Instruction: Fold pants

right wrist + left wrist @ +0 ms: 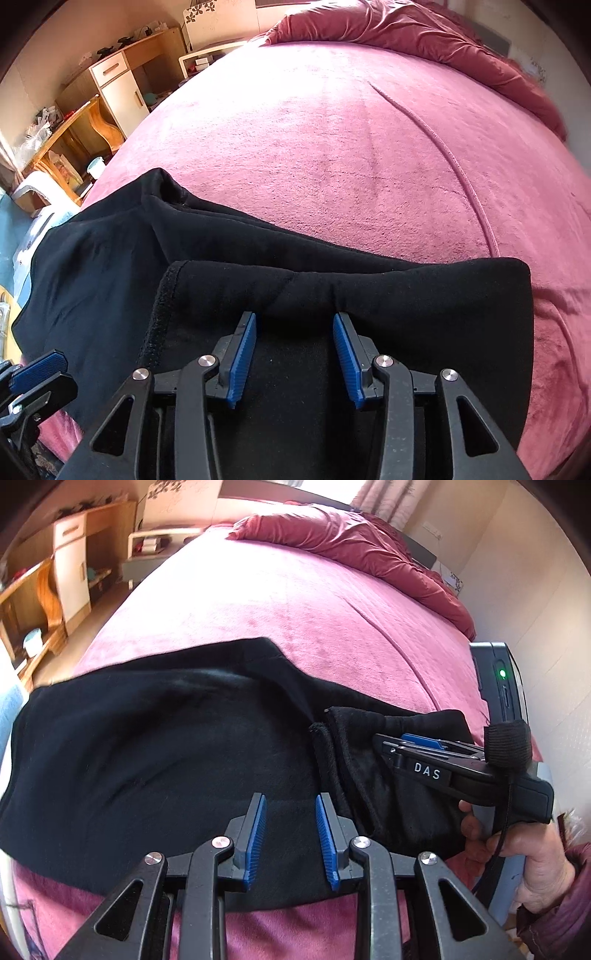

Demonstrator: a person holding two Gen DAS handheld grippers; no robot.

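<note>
Black pants (pixel 147 738) lie across the near edge of a pink bed (pixel 295 609). One end is folded back over the rest, with its hem (pixel 321 746) lying on top. My left gripper (pixel 290 801) hovers open over the middle of the pants, nothing between its blue pads. My right gripper (pixel 295 317) stands open over the folded end (pixel 406 295), its tips at a bunched ridge of cloth that the pads do not press. In the left wrist view the right gripper (pixel 391 744) lies low on that folded part, held by a hand (pixel 517 853).
A crumpled dark red quilt (pixel 351 542) is piled at the far side of the bed. Wooden desk and white cabinet (pixel 70 565) stand left of the bed, past its edge. A long crease (pixel 454 166) runs across the pink cover (pixel 332 147).
</note>
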